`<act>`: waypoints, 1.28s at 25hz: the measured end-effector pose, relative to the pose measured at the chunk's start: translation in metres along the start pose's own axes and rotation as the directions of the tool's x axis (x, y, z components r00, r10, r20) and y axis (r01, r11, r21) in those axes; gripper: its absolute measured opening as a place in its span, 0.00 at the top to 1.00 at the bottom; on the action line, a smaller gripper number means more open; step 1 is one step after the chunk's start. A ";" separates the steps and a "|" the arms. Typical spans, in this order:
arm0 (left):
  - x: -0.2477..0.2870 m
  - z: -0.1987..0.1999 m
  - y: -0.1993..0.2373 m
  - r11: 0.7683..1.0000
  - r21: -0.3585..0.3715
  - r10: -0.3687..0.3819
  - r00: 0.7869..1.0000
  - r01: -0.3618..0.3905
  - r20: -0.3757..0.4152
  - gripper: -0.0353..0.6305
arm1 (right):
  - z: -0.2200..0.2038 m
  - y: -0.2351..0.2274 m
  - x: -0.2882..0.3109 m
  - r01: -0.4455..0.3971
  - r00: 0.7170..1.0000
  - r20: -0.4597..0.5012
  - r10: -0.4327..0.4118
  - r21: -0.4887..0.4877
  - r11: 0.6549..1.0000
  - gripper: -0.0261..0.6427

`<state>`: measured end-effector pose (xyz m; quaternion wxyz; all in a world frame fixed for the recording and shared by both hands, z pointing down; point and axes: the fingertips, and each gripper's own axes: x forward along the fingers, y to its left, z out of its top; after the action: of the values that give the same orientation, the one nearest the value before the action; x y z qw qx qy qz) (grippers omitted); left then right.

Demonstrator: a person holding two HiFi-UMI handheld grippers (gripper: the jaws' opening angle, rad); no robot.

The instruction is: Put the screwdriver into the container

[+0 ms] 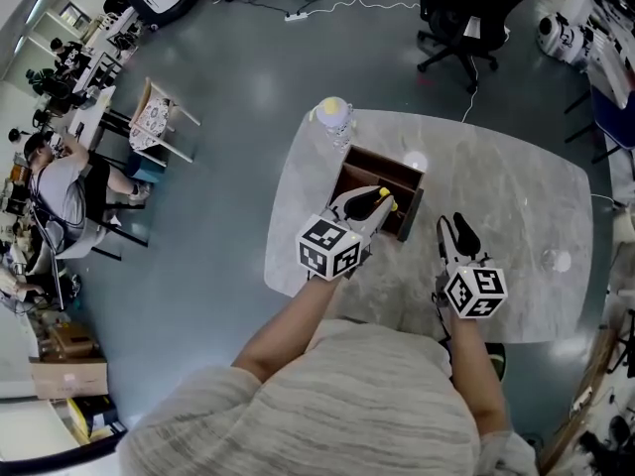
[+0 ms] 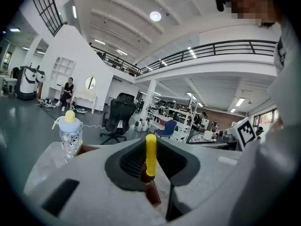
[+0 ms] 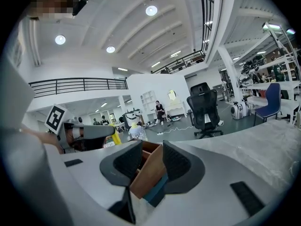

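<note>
A screwdriver with a yellow handle stands upright between the jaws of my left gripper, which is shut on it. In the head view that gripper hovers over the near right part of the open brown wooden container, and the yellow handle shows at its tip. A brown edge of the container lies just below the jaws. My right gripper rests to the right of the container with nothing held. Its jaws stand apart, and the container's corner shows beyond them.
A clear bottle with a yellow cap stands at the table's far edge behind the container. The marble table stretches to the right, with a small clear object near its right end. A black office chair stands on the floor beyond.
</note>
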<state>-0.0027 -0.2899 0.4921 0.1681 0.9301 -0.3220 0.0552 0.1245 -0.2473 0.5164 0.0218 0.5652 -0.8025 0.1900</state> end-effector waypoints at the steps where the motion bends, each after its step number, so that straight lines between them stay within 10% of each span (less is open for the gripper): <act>1: 0.002 -0.002 -0.001 1.000 0.006 0.003 1.000 -0.003 -0.008 0.83 | 0.001 -0.001 -0.001 -0.002 1.000 0.000 0.002 -0.002 1.000 0.79; 32: 0.036 -0.087 -0.008 0.993 0.117 0.036 0.941 0.004 -0.335 0.83 | -0.007 -0.023 -0.023 0.023 1.000 -0.016 -0.023 0.025 0.999 0.79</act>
<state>0.0307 -0.2746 0.5791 0.1660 0.9125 -0.2922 0.2333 0.1529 -0.2313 0.5236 0.0231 0.5732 -0.7933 0.2041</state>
